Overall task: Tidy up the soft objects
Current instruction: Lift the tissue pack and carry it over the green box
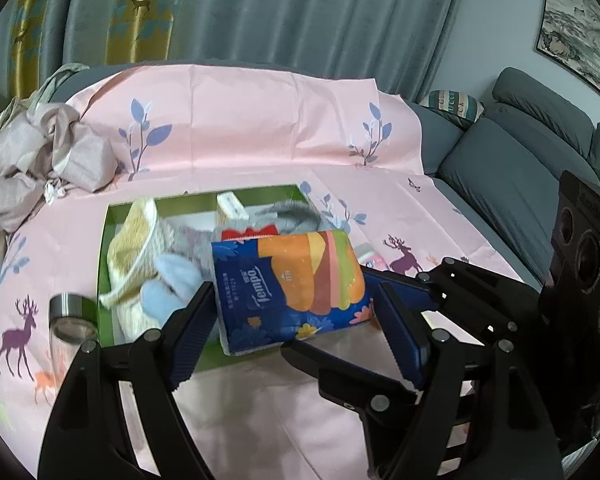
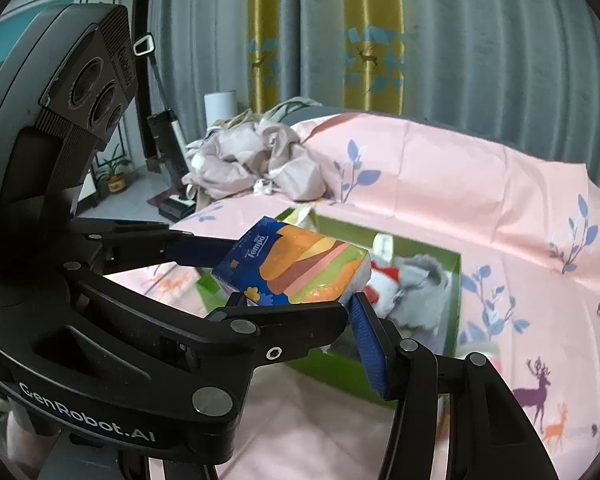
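A blue and orange Tempo tissue pack (image 1: 288, 284) hangs above the near side of a green box (image 1: 104, 264). My left gripper (image 1: 296, 320) is shut on the pack, a blue pad on each side. In the right wrist view the same pack (image 2: 296, 264) sits in the left gripper's pads over the green box (image 2: 454, 304). The box holds a yellow and white cloth (image 1: 134, 256), a light blue plush (image 1: 172, 284), a grey plush (image 2: 420, 292) and a red and white item (image 2: 382, 280). My right gripper (image 2: 362, 332) is close under the pack; only its right pad shows.
A pink printed sheet (image 1: 260, 128) covers the surface. A glass jar with a metal lid (image 1: 70, 318) stands left of the box. Crumpled beige bedding (image 1: 32, 160) lies at the far left. A grey sofa (image 1: 512, 184) is on the right. Curtains hang behind.
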Demonstrator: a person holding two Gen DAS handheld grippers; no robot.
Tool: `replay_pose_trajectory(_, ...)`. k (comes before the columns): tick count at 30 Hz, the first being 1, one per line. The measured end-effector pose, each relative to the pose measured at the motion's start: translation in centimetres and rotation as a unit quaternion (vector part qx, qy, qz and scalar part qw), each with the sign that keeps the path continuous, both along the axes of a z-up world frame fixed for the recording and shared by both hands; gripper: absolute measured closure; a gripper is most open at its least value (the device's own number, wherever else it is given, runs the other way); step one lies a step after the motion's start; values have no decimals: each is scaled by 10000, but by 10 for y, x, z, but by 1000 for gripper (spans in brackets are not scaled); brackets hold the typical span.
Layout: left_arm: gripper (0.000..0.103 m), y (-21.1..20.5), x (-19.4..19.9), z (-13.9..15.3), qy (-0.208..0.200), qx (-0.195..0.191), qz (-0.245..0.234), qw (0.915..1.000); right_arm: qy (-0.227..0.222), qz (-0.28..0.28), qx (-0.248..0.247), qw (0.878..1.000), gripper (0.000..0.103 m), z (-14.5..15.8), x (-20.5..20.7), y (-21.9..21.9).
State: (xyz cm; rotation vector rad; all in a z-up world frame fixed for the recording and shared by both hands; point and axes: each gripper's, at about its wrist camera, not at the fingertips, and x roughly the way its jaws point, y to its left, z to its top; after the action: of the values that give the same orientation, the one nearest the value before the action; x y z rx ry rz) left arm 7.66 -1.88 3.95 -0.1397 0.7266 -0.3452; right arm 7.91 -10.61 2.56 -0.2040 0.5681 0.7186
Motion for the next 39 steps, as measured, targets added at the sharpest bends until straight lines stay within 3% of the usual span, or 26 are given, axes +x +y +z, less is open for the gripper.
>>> replay_pose_trajectory(12,25,-5,44,10,-41,210,-31,9998,-138,-110,34,9998,48,8,24,3)
replay_pose_trajectory(24,25,2,94,27,81,51,-43,9999,-176,-197,199,9995,48,24,67,8)
replay_pose_trajectory(32,26,11,118,22,282,-76,49,9996,-56,-201,212,9996,48,21,86,14)
replay_pose_trajectory(39,26,21,127,-4,595,-165,182,9979,193,-143,165,9996,48,3,94,23)
